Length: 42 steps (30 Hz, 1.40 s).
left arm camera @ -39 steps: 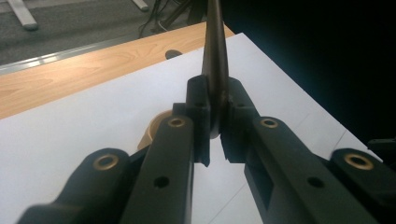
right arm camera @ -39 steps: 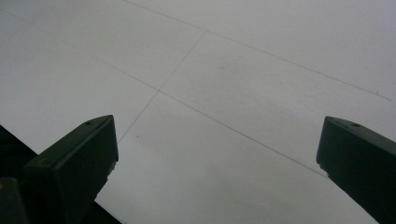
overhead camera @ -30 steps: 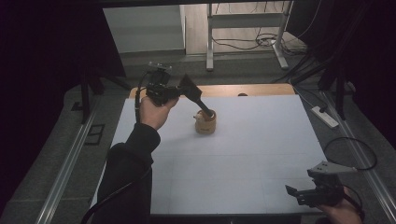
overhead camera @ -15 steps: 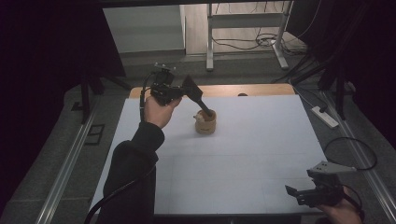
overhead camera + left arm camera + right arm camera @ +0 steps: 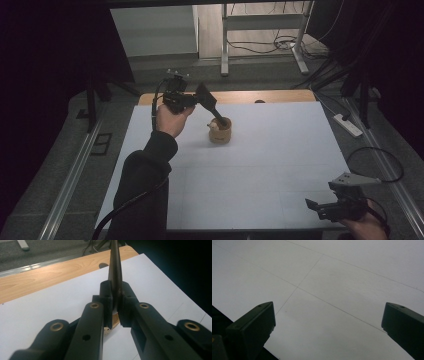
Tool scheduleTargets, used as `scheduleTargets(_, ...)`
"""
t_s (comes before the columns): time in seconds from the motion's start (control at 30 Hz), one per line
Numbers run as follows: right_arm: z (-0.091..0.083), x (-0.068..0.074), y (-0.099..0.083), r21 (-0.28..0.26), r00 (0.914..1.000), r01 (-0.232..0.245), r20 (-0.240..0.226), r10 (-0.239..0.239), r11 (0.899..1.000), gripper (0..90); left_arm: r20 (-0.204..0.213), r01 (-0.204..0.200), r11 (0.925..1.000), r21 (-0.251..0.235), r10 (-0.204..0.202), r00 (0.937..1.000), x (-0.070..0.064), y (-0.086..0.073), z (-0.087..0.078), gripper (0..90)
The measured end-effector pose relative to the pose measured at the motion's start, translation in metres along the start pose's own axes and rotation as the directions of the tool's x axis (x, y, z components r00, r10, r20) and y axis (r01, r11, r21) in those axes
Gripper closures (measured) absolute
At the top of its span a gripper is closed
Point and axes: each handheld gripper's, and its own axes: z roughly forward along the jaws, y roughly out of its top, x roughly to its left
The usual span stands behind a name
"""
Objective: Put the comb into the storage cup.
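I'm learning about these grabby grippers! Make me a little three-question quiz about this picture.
1. True or false: the left gripper is shut on the dark flat tool.
2. Where does the tool's lower end go? A) into the small wooden cup B) onto the bare wooden strip C) off the table edge
3. Fill in: the right gripper, near the front right corner of the white table cover, has its jaws ____ and holds nothing.

Key: 1 true; 2 A; 3 open.
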Motion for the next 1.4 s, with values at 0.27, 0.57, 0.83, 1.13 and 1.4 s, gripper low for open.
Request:
scheduleTargets(0.27, 0.0, 0.0, 0.0, 0.0, 1.0, 0.0, -0.001, 0.0, 1.0, 0.0, 0.0, 0.01, 0.9999, 0.002, -0.01, 1.0, 0.003, -0.004, 0.007, 83.1)
scheduleTargets(0.57, 0.001, 0.0, 0.0, 0.003, 1.0, 0.0, -0.003, 0.0, 1.0, 0.0, 0.006, 0.025, 0.9997, 0.003, -0.025, 0.9997, 0.006, -0.009, 0.016, 83.0)
scheduleTargets(0.83, 0.001, 0.0, 0.0, 0.004, 1.0, 0.0, -0.006, 0.0, 1.0, 0.0, 0.01, 0.04, 0.9992, -0.003, -0.04, 0.9992, 0.009, -0.016, 0.023, 82.9)
scheduleTargets(1.13, 0.001, 0.0, 0.0, 0.007, 1.0, 0.0, -0.007, 0.0, 1.0, 0.0, 0.017, 0.069, 0.9976, -0.006, -0.069, 0.9975, 0.016, -0.022, 0.03, 83.0)
scheduleTargets(1.4, 0.001, 0.0, 0.0, 0.009, 1.0, -0.001, -0.009, 0.001, 1.0, 0.0, 0.032, 0.111, 0.9936, -0.021, -0.11, 0.9934, 0.023, -0.029, 0.031, 82.5)
